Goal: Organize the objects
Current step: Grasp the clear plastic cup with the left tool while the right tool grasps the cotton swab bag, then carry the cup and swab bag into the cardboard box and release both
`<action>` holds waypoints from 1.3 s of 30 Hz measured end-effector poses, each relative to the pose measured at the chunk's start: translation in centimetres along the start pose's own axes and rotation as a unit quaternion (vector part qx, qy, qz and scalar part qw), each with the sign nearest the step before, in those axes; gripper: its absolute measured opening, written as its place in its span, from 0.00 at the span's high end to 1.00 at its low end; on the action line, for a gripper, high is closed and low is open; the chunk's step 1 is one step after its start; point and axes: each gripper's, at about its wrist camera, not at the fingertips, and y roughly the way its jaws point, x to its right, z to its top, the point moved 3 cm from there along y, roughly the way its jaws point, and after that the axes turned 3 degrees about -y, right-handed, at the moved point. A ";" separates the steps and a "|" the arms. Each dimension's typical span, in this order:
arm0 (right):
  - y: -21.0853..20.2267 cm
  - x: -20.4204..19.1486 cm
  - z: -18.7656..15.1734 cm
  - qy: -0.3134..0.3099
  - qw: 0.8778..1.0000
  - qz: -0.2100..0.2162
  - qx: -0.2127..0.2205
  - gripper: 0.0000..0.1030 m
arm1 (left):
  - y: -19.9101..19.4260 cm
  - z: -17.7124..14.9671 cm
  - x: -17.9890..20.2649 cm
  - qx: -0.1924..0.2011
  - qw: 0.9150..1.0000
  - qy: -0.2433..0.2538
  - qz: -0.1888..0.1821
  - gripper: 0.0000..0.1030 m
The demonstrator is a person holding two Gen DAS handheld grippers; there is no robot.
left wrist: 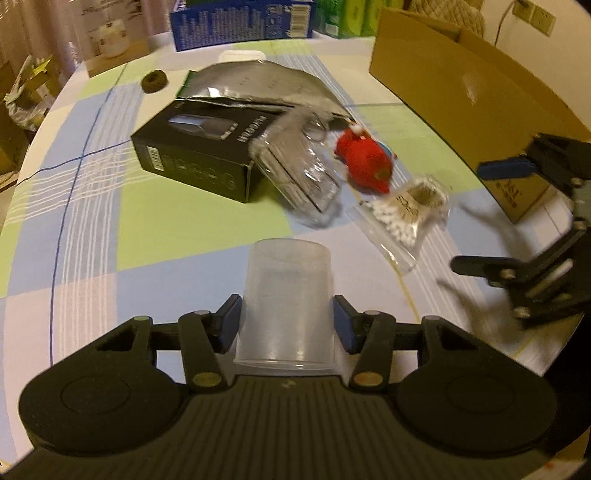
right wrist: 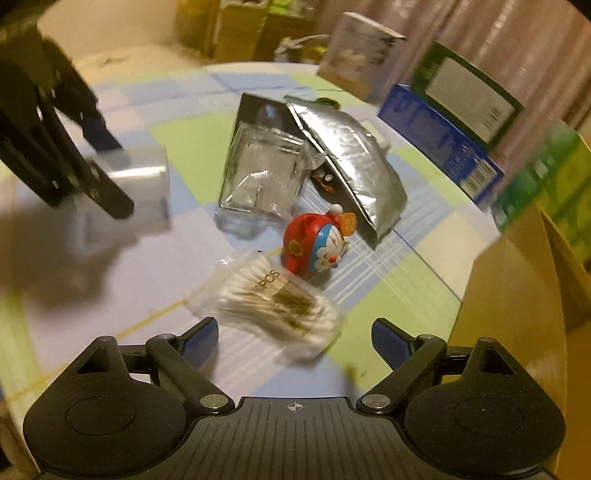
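Note:
My left gripper (left wrist: 287, 317) is shut on a clear plastic cup (left wrist: 286, 295), held above the table; the cup also shows in the right wrist view (right wrist: 136, 184). My right gripper (right wrist: 294, 336) is open and empty, just above a clear bag of cotton swabs (right wrist: 277, 306), which also shows in the left wrist view (left wrist: 402, 210). Beyond lie a red and blue Doraemon toy (right wrist: 314, 243), a clear square container (right wrist: 262, 177) on its side, a silver foil pouch (right wrist: 351, 162) and a black box (left wrist: 199, 155).
A large open cardboard box (left wrist: 461, 96) stands at the table's right side, close to my right gripper (left wrist: 509, 214). Blue and green cartons (left wrist: 243, 22) line the far edge. A small dark ring (left wrist: 154, 82) lies at the far left on the checked tablecloth (left wrist: 92, 221).

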 end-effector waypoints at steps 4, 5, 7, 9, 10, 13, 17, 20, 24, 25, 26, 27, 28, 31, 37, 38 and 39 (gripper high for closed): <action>1.6 0.0 1.0 -0.009 1.000 0.023 0.000 0.20 | -0.2 0.1 -0.6 0.006 1.000 -0.015 -0.005 0.54; 2.0 0.0 1.2 -0.012 1.000 0.028 -0.001 0.21 | -0.2 0.2 -0.6 0.007 1.000 -0.019 -0.007 0.54; 2.8 0.1 1.6 -0.018 0.999 0.038 -0.005 0.21 | -0.2 0.3 -0.8 0.009 1.000 -0.026 -0.015 0.54; 3.3 0.7 1.9 0.005 0.999 0.053 -0.010 0.22 | -0.2 0.4 -0.8 0.010 0.999 -0.032 -0.022 0.54; 3.5 1.2 2.1 0.031 0.997 0.066 -0.019 0.29 | -0.2 0.4 -0.8 0.009 0.999 -0.033 -0.023 0.54; 3.3 1.5 2.1 0.081 0.991 0.106 -0.030 0.60 | -0.2 0.4 -0.8 0.009 0.999 -0.034 -0.022 0.54; 2.3 0.7 2.1 0.099 0.988 0.115 -0.033 0.76 | -0.3 0.5 -0.8 0.010 0.999 -0.036 -0.022 0.54; 1.3 0.6 2.2 0.123 0.984 0.124 -0.025 0.78 | -0.5 0.6 -0.7 0.009 0.999 -0.038 -0.021 0.54; -0.6 1.2 2.8 0.148 0.982 0.117 0.002 0.78 | -1.0 0.9 -0.3 0.012 0.999 -0.038 -0.019 0.54; -1.0 1.5 3.0 0.157 0.981 0.113 0.009 0.78 | -1.3 1.1 -0.1 0.015 0.999 -0.037 -0.018 0.54; -1.5 1.9 3.1 0.168 0.980 0.106 0.016 0.78 | -1.5 1.2 0.0 0.018 0.999 -0.037 -0.017 0.54; -2.1 2.2 3.2 0.178 0.979 0.097 0.021 0.78 | -1.8 1.4 0.2 0.020 0.999 -0.037 -0.017 0.54; -2.5 2.6 3.3 0.185 0.978 0.090 0.025 0.78 | -2.1 1.6 0.4 0.023 0.999 -0.037 -0.016 0.54; -4.5 3.8 3.9 0.212 0.974 0.068 0.045 0.78 | -3.1 2.5 1.4 0.036 0.999 -0.035 -0.014 0.54; -9.6 7.9 4.4 0.264 0.961 0.018 0.076 0.78 | -5.7 5.6 4.7 0.079 0.996 -0.028 -0.022 0.54; -10.5 8.8 4.2 0.270 0.960 0.009 0.079 0.78 | -6.2 6.3 5.4 0.087 0.996 -0.025 -0.026 0.54; -11.7 9.8 3.9 0.277 0.957 -0.004 0.084 0.78 | -6.7 7.0 6.2 0.095 0.995 -0.022 -0.030 0.54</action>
